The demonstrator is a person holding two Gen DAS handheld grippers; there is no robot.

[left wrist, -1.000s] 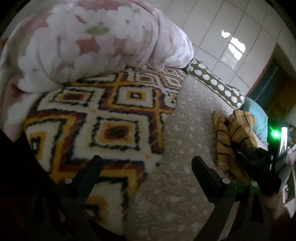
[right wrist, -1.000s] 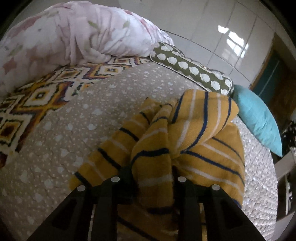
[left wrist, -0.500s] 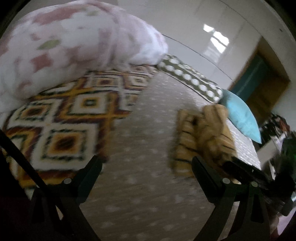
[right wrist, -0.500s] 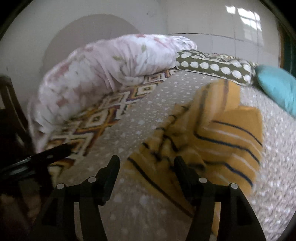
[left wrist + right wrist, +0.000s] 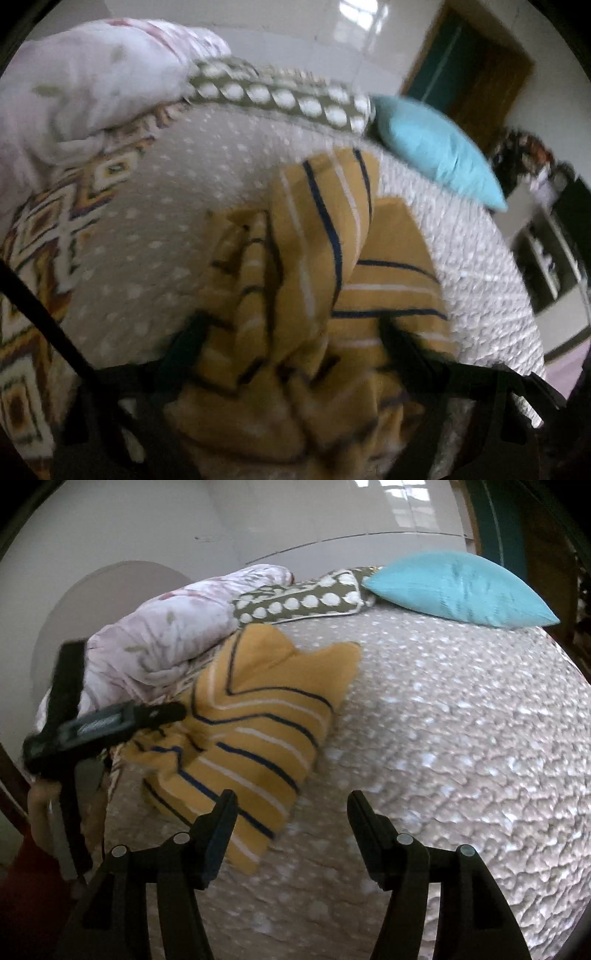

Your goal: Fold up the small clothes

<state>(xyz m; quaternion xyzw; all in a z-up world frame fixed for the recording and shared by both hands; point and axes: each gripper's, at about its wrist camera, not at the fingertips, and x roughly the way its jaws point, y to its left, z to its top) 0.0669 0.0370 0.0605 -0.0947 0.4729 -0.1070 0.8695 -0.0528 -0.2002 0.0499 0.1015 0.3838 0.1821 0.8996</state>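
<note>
A mustard-yellow garment with navy and white stripes (image 5: 325, 280) lies crumpled on the dotted beige bedspread (image 5: 177, 206). My left gripper (image 5: 291, 332) is open, its two fingers astride the near part of the garment, which bunches between them. In the right wrist view the garment (image 5: 258, 731) lies left of centre and the left gripper (image 5: 162, 714) reaches it from the left. My right gripper (image 5: 291, 805) is open and empty, just off the garment's near right edge.
A pink floral duvet (image 5: 92, 85) is heaped at the far left over a geometric patterned blanket (image 5: 40, 236). A green dotted bolster (image 5: 299, 602) and a teal pillow (image 5: 458, 587) lie at the head of the bed. Shelving and a door (image 5: 480, 66) stand at right.
My right gripper has let go of the garment, opened and drawn back to the right. My left gripper has swung right and come over the garment.
</note>
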